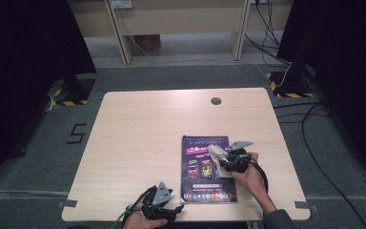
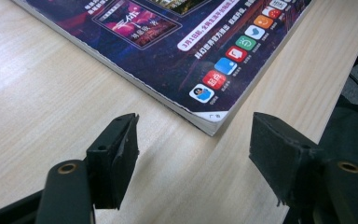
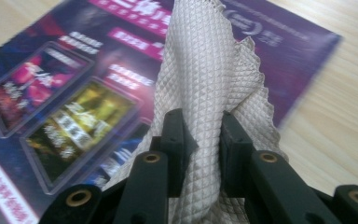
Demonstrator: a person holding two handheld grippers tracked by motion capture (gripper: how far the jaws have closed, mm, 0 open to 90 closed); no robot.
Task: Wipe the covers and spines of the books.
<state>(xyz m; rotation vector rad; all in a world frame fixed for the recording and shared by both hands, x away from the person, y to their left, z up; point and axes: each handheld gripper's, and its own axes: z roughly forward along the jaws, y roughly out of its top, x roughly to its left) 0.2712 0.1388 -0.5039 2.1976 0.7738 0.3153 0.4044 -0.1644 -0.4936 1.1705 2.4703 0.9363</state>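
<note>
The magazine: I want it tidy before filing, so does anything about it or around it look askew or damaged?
Nothing stands out. The magazine lies flat and closed on the table, cover intact. The right gripper pinches a bunched grey cloth over it; the left gripper is open by its corner.

Your widest free room is the bare left and far part of the bench (image 1: 138, 124); tongs can cross it unhindered. The magazine (image 1: 205, 167) lies flat near the front right, a low obstacle. Its corner sits just ahead of your left tongs (image 2: 193, 151). The cloth (image 3: 205, 79) seems to drape over the magazine.
</note>
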